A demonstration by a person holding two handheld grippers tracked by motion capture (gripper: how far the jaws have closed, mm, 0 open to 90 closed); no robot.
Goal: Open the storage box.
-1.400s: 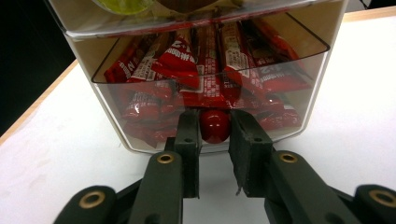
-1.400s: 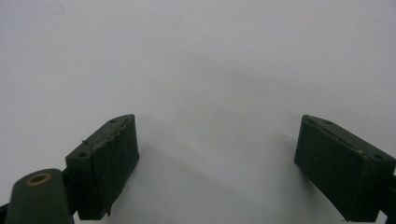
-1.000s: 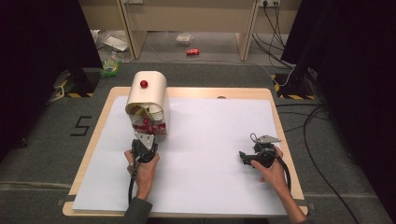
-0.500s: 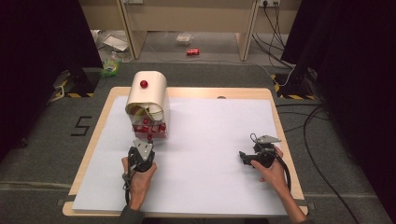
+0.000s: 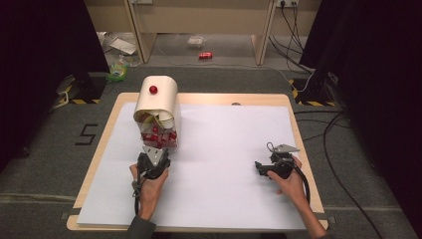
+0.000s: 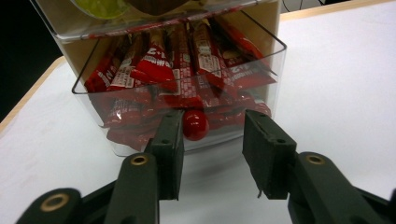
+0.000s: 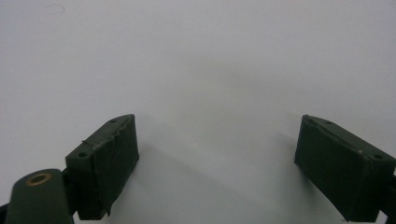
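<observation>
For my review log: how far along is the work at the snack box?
The clear drawer of red packets already stands pulled out. The left gripper, jaws just opening with nothing between them, faces the drawer's red knob. The right gripper rests open over the white sheet. No packet is taken yet.

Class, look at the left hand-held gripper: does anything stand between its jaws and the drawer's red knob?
Nothing visible does. The left hand-held gripper stands open just before the red knob of the clear drawer, its jaws having just opened.
</observation>
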